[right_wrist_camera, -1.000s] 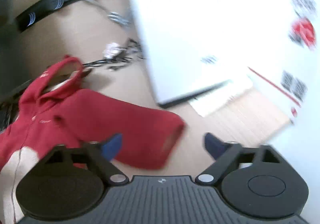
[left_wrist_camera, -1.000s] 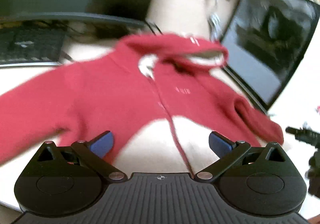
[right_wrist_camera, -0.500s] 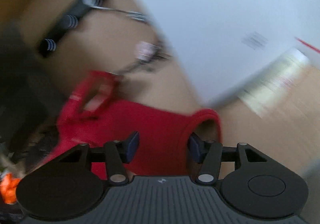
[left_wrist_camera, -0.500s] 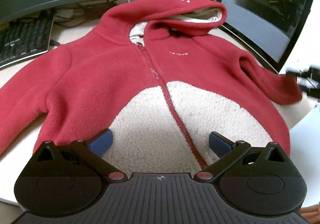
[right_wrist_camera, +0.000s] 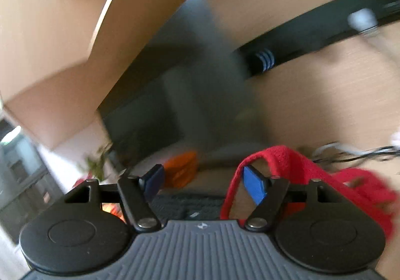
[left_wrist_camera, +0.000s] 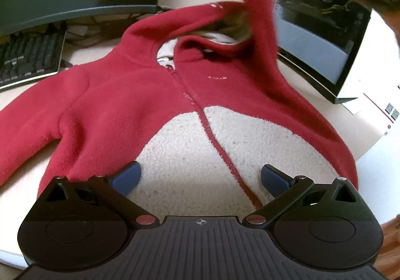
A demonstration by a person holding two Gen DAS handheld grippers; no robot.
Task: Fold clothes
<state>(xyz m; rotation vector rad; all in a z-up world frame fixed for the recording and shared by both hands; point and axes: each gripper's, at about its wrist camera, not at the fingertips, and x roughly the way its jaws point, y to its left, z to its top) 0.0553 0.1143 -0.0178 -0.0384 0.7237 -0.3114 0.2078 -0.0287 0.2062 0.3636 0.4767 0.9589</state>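
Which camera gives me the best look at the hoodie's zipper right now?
The left wrist view: the zipper runs in full down the red hoodie, from collar to hem, between the open jaws of the left gripper. The right wrist view is blurred and shows only the red cuff looped over one finger, no zipper.

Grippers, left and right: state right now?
Left gripper: open, empty, over the hoodie.
Right gripper: jaws apart, just opening; sleeve cuff hooked around one finger.
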